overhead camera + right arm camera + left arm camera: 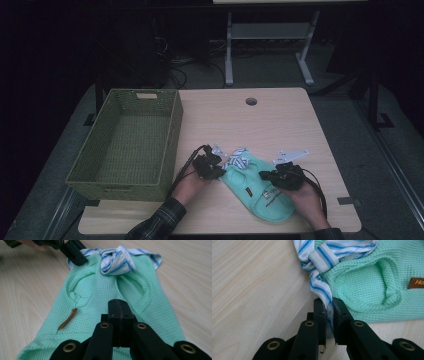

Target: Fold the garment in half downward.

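A mint green knit garment (257, 192) lies flat near the table's front edge, with a blue-and-white striped cloth (237, 161) bunched at its far end. My left gripper (329, 305) is shut on a strip of that striped cloth (319, 257), which runs down between the jaws at the garment's (367, 282) left edge. In the high view the left gripper (219, 169) sits just left of the garment. My right gripper (119, 305) is shut with its jaws pressed together and nothing visible between them, hovering over the middle of the green garment (105, 290). It points toward the striped cloth (117, 260).
A green woven basket (174, 131) stands on the table's left side, holding nothing visible. A small brown label (68, 319) sits on the garment. The table (280, 120) has a cable hole (251, 101) near its far edge. A person's hands hold both grippers from the front edge.
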Demonstrator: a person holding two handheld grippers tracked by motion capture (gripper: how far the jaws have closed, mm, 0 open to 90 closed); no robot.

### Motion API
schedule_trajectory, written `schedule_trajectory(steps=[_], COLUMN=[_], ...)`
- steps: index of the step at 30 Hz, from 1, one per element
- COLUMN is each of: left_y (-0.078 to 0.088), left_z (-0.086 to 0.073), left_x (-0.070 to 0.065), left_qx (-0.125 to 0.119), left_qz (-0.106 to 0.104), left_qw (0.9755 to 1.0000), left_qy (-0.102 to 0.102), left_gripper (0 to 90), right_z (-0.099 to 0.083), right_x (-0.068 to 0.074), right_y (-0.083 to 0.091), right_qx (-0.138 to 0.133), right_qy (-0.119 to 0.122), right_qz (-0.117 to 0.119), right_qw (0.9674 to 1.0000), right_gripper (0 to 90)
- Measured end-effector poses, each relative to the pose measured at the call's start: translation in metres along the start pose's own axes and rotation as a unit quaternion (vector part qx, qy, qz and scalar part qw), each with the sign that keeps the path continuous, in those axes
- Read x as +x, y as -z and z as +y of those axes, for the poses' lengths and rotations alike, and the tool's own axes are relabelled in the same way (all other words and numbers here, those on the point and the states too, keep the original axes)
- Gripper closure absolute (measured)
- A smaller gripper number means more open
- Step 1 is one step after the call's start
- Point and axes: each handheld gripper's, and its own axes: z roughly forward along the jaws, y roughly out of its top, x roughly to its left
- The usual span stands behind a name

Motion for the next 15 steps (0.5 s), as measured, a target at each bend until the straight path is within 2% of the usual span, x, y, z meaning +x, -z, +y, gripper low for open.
schedule_trajectory(steps=[5, 9, 10, 13, 15], left_y=[0.0, 0.0, 0.0, 0.0, 0.003], left_z=[0.0, 0.0, 0.0, 0.0, 0.001], left_x=[0.002, 0.002, 0.002, 0.003, 0.004], left_qx=[-0.001, -0.003, -0.003, -0.013, -0.029], left_qz=[-0.005, -0.005, -0.005, -0.004, -0.007], left_qw=[1.0, 1.0, 1.0, 0.9999, 0.9994], left_qy=[0.002, 0.003, 0.004, 0.011, 0.017], left_gripper=[82.2, 82.2, 82.3, 82.7, 82.8], right_z=[0.0, 0.0, -0.001, 0.0, -0.001], right_x=[0.0, 0.0, -0.001, 0.001, 0.002], right_y=[-0.013, -0.024, -0.025, -0.025, -0.025], right_qx=[0.011, 0.033, 0.029, 0.03, 0.032], right_qy=[-0.002, 0.008, 0.006, 0.016, 0.019], right_qz=[0.012, 0.006, 0.008, 0.001, -0.004], right_qw=[0.9999, 0.9994, 0.9995, 0.9994, 0.9993], right_gripper=[89.7, 89.7, 89.7, 89.8, 89.8])
